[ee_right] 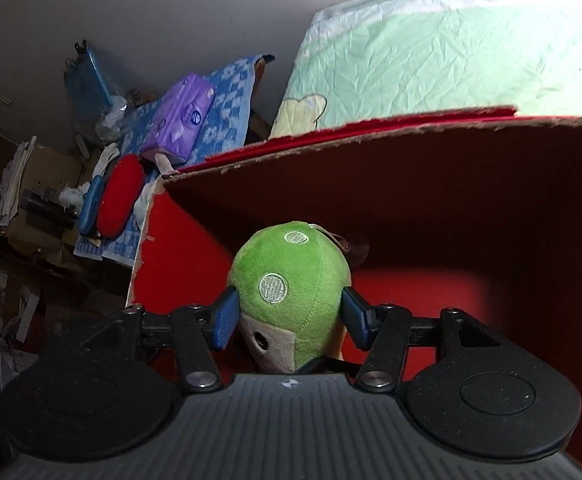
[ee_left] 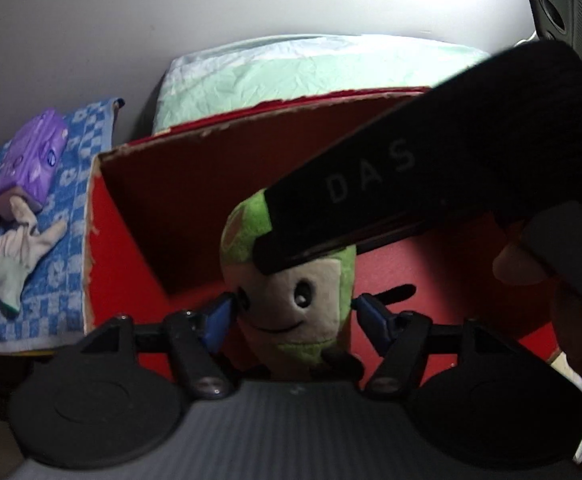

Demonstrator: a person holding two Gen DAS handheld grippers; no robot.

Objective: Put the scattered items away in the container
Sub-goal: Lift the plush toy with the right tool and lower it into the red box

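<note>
Both claws meet at one green plush toy (ee_right: 291, 280) inside the red box (ee_right: 411, 148). The right claw (ee_right: 289, 318) presses its pads against the toy's sides, grasping it. The left claw (ee_left: 293, 314) has gaps beside the toy, released. A black bar (ee_left: 371, 184) reading "DAS" hides the toy's top. Far left, the purple tissue pack (ee_right: 183, 120) carries unreadable print.

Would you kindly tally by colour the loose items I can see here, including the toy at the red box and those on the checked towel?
Green: 1, plush toy
Purple: 1, tissue pack
Red: 1, pouch
Blue: 1, case
Pale: 1, glove
Total: 5
</note>
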